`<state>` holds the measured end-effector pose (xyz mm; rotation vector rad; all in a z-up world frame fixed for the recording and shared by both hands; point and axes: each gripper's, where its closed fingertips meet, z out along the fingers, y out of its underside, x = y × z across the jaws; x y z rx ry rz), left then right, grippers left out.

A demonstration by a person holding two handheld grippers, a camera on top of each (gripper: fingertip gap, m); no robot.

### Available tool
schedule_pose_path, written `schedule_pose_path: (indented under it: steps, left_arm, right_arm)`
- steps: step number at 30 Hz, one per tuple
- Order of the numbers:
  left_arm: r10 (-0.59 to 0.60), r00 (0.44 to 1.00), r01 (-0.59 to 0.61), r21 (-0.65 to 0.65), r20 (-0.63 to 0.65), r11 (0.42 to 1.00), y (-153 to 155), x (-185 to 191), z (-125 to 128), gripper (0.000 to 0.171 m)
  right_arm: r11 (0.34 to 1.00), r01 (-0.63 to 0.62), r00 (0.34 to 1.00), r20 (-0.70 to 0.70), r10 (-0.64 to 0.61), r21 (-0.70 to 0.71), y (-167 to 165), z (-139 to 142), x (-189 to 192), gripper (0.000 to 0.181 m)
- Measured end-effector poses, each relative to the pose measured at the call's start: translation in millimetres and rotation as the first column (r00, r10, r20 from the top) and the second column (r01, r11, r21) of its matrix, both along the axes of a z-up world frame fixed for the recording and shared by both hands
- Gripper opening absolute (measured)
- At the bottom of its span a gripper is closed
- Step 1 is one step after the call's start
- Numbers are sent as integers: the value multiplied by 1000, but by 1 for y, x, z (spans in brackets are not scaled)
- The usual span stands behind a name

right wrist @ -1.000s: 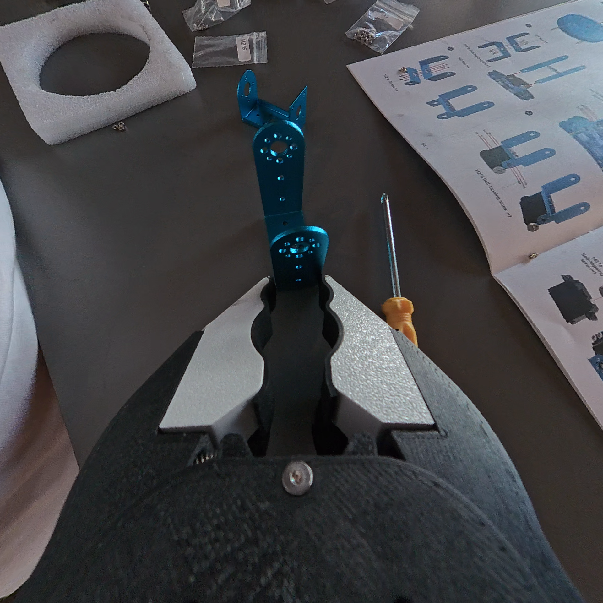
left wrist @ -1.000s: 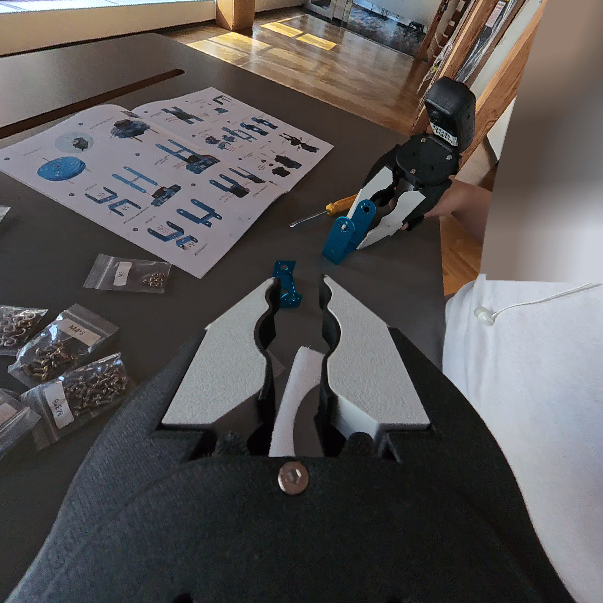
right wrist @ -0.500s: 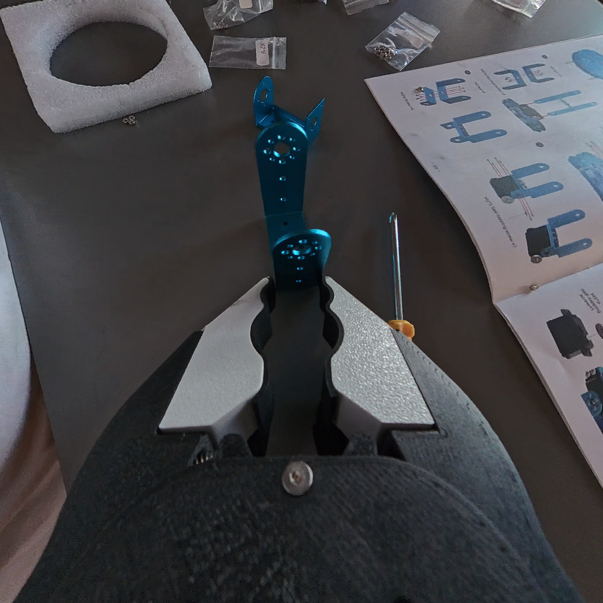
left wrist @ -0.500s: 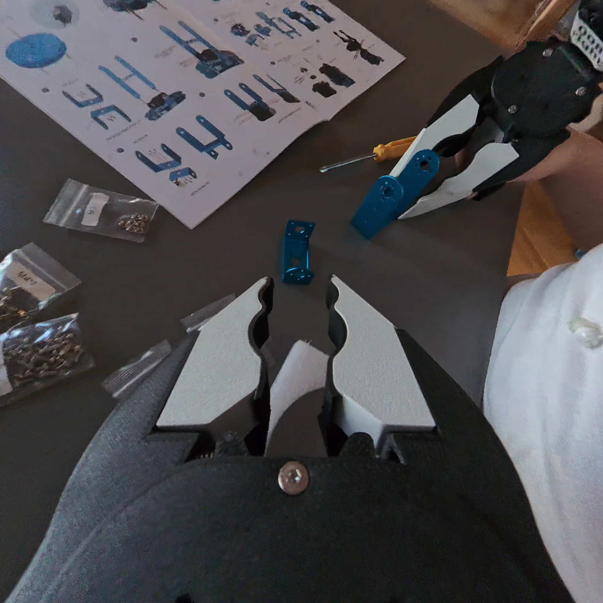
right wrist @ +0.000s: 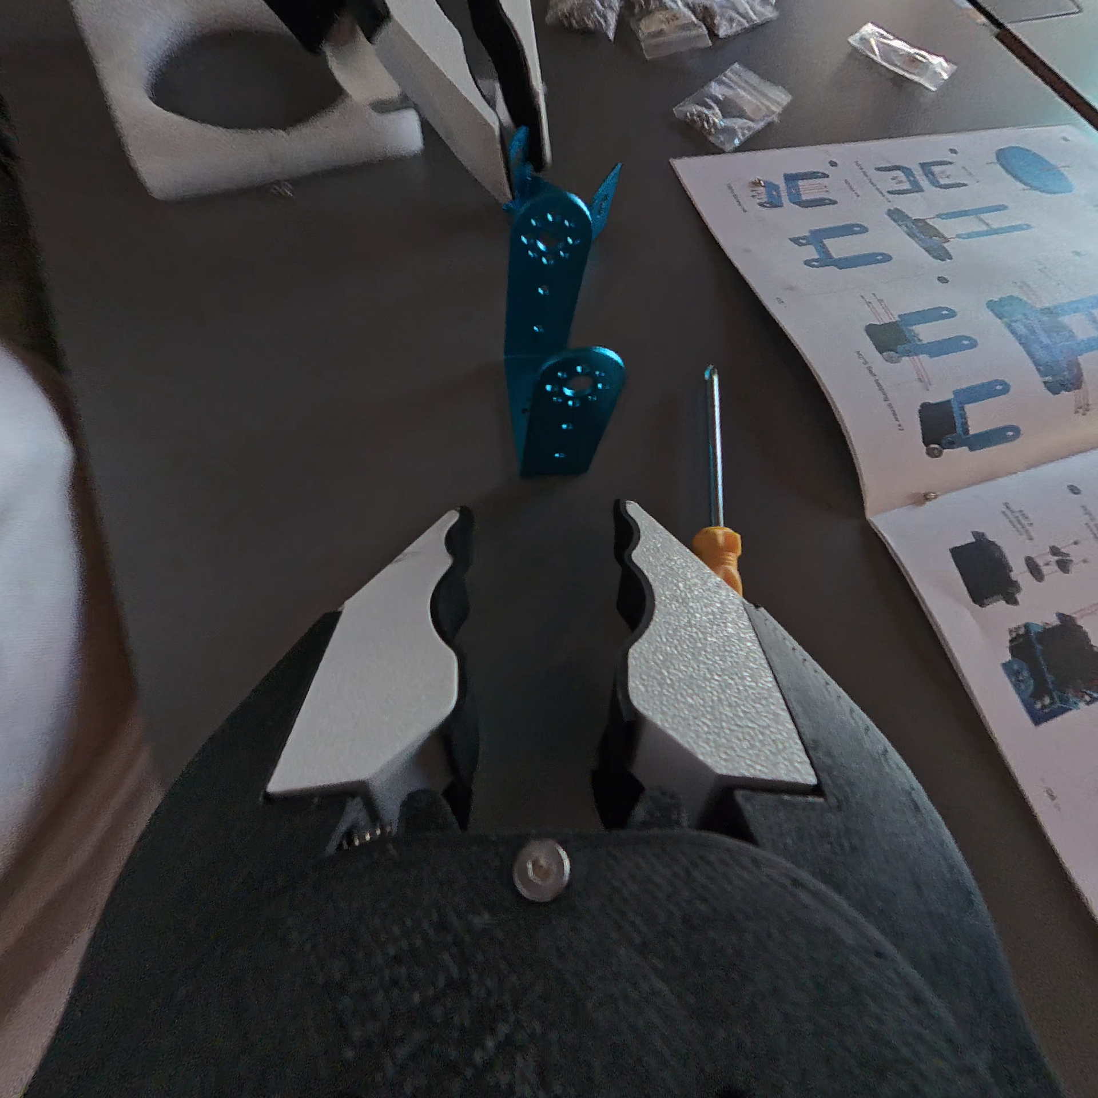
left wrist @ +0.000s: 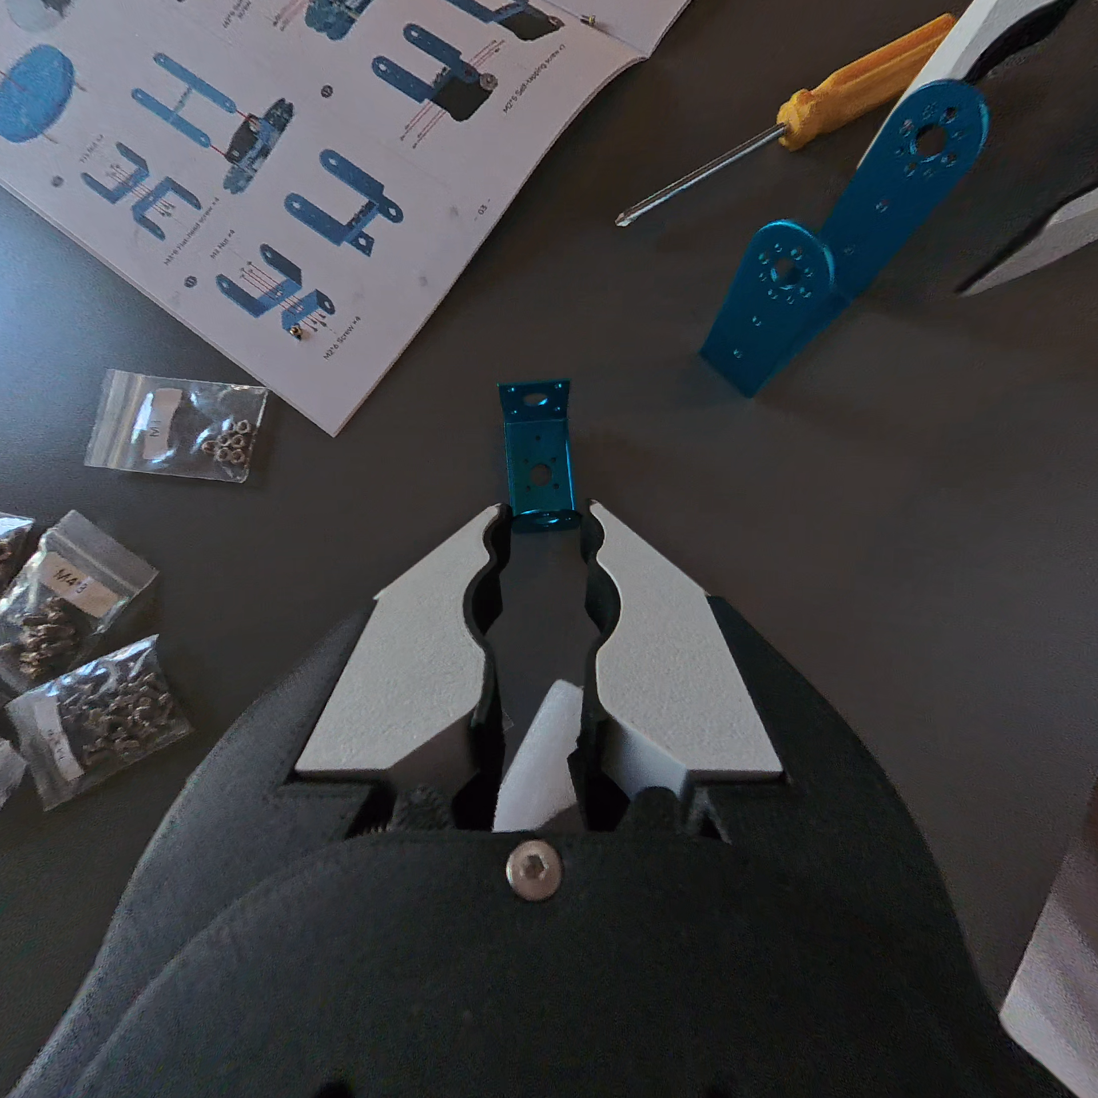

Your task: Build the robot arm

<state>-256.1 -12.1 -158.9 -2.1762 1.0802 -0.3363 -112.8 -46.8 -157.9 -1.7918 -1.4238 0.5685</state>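
Note:
My left gripper [left wrist: 551, 510] has its tips pressed on both sides of the near end of a small blue metal bracket [left wrist: 538, 463], which rests on the dark table. In the right wrist view its white fingers [right wrist: 463, 107] reach down onto that bracket [right wrist: 606, 190]. My right gripper [right wrist: 543, 508] is open and empty. A larger blue U-shaped bracket [right wrist: 549, 297] lies on the table just ahead of its tips, apart from them. This bracket also shows in the left wrist view [left wrist: 772, 297], near the right gripper's fingers [left wrist: 1040, 249].
An orange-handled screwdriver [right wrist: 716, 451] lies right of the large bracket. An open instruction booklet [left wrist: 297, 178] lies beyond. Several clear bags of screws [left wrist: 178, 425] lie at the left. A white foam block with a round hole [right wrist: 237, 119] sits behind. A person's white sleeve [right wrist: 30, 535] is at the table edge. The left gripper's tips are roughly 15 cm from the right gripper's.
My right gripper opened, let go of the large blue bracket and drew back. My left gripper moved forward and down, and its tips closed around the small blue bracket.

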Motion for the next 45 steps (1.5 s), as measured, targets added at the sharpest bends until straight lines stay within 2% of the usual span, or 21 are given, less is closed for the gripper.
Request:
schedule_pose_path:
  steps: [3,6,8,10,14,17,19,21,24,26,28,30,32,35,37,38,40,42,43,44,45]
  left_arm:
    - [20,1000,-18,59,-24,998,-2,-11,16,22]
    - [-10,998,21,199,-54,980,-12,-19,44,22]
    - [-13,996,41,328,-86,944,-19,-24,65,22]
    - [-41,994,82,431,-105,899,-30,-22,81,22]
    - [-31,980,152,639,-197,754,-43,-18,108,21]
    - [25,953,225,760,-302,609,-48,-19,127,22]
    - [50,935,267,792,-350,548,-51,-21,134,22]
    - [70,924,291,808,-377,512,-51,-25,138,22]
    - [79,908,333,822,-412,462,-51,-30,141,21]
    - [60,908,350,827,-416,440,-52,-31,141,22]
    - [24,909,365,823,-416,435,-53,-31,138,21]
    - [-8,920,352,816,-393,459,-51,-34,133,22]
    - [-41,951,283,807,-307,518,-48,-37,129,22]
    - [-119,992,118,720,-50,684,-52,-46,125,40]
    - [-140,975,14,587,170,809,-58,-60,123,50]
    - [-144,948,-14,492,283,871,-63,-67,121,51]
    - [-120,850,-14,249,513,968,-72,-79,117,50]
    - [-64,712,33,58,699,998,-76,-89,119,59]
    - [-48,645,67,5,763,998,-77,-93,120,57]
    - [-40,603,91,-18,797,996,-78,-96,118,52]
    - [-38,598,91,-21,801,996,-76,-99,112,50]
  right_arm:
    - [985,-47,987,-156,21,-167,-12,28,1,56]
    - [879,-201,912,-409,7,-433,-22,87,-8,53]
    - [807,-302,840,-542,-27,-508,-11,132,-17,46]
    - [754,-352,826,-562,-27,-554,3,158,-32,46]
    - [589,-352,889,-457,-32,-727,33,161,-85,49]
    - [351,-340,931,-365,-8,-872,36,145,-123,53]
    - [178,-342,939,-344,22,-923,28,141,-141,54]
    - [50,-330,943,-327,59,-943,16,140,-153,53]
    - [-67,-297,947,-303,108,-952,1,137,-164,52]
    - [-191,-296,940,-321,115,-936,-8,142,-167,38]
    - [-280,-297,935,-337,110,-913,-11,144,-169,27]
    - [-283,-285,938,-327,115,-916,-11,139,-170,26]
    - [-245,-286,940,-321,116,-926,-9,134,-173,25]
    - [-160,-298,942,-317,107,-941,-7,125,-180,25]
    - [-117,-318,941,-328,87,-941,-8,123,-186,24]
    - [-61,-320,942,-325,89,-945,-8,118,-189,24]
    - [115,-352,931,-335,145,-929,-11,109,-197,24]
    - [333,-394,914,-328,238,-857,-15,102,-205,23]
    - [411,-423,901,-326,287,-808,-20,102,-209,23]
    - [474,-448,888,-318,331,-758,-25,101,-213,23]
    - [535,-470,878,-310,364,-702,-30,100,-217,23]
